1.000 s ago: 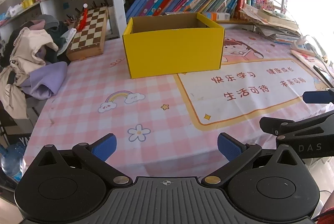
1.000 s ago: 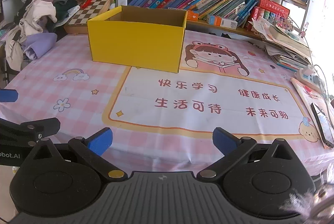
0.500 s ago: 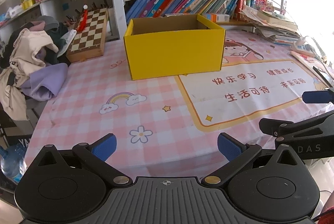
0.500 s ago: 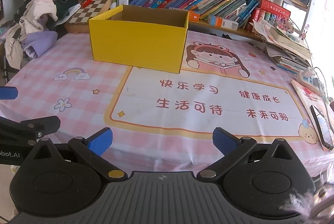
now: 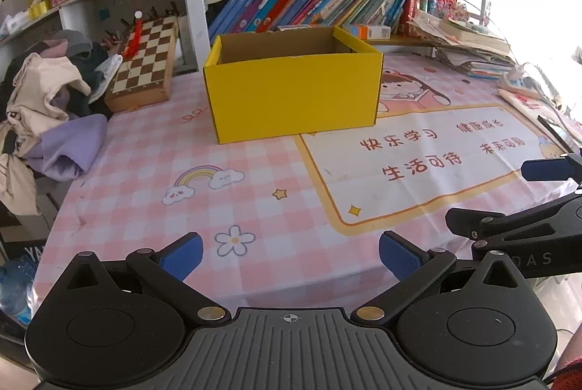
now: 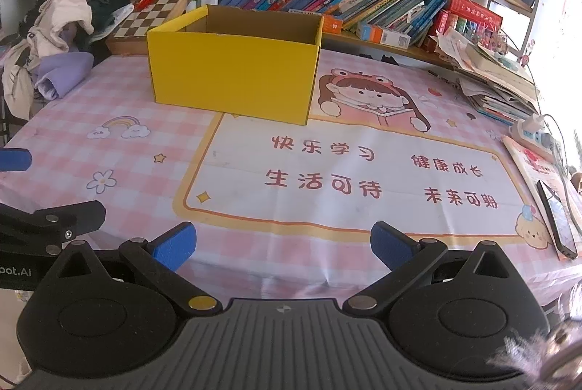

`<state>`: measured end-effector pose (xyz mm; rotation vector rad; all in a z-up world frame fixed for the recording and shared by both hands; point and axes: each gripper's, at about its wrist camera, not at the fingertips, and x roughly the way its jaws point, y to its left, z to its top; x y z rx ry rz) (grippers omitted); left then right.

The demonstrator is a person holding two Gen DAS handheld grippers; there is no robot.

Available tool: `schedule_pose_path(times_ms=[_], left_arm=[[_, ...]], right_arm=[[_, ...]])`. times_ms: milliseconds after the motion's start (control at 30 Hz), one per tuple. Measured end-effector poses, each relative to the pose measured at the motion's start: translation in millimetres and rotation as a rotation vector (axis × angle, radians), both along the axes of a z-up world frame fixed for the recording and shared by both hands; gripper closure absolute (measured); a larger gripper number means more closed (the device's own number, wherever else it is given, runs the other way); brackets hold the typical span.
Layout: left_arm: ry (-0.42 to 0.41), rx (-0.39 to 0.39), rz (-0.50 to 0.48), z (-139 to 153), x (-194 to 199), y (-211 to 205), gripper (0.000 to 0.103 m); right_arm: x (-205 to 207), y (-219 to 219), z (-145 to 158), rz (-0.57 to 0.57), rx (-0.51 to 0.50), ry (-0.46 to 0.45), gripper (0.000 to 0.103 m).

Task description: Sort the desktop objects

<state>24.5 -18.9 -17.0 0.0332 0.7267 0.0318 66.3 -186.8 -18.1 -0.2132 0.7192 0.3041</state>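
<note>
An open yellow cardboard box (image 5: 294,95) stands on the pink checked tablecloth (image 5: 152,186) towards the back; it also shows in the right wrist view (image 6: 232,73). What lies inside it is hidden. My left gripper (image 5: 289,257) is open and empty above the table's near edge. My right gripper (image 6: 282,244) is open and empty, also at the near edge. The right gripper shows at the right side of the left wrist view (image 5: 538,201). The left gripper shows at the left side of the right wrist view (image 6: 32,193).
A chessboard box (image 5: 143,66) leans at the back left beside a pile of clothes (image 5: 43,106). Shelves of books (image 5: 320,3) run behind the box. Stacked papers (image 6: 491,81), a power strip (image 6: 534,133) and a phone (image 6: 556,219) lie along the right edge.
Both grippers have drifted slightly; the yellow box sits a little lower in both views. Both stay open and empty.
</note>
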Motion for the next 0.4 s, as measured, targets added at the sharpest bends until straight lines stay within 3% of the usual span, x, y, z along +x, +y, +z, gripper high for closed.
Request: schedule_pose_path(times_ms=[400], left_arm=[[-0.010, -0.016, -0.001, -0.3, 3.9, -1.6, 0.000]], right_arm=[[6.6, 0.3, -4.2, 0.008, -0.008, 0.026, 0.000]])
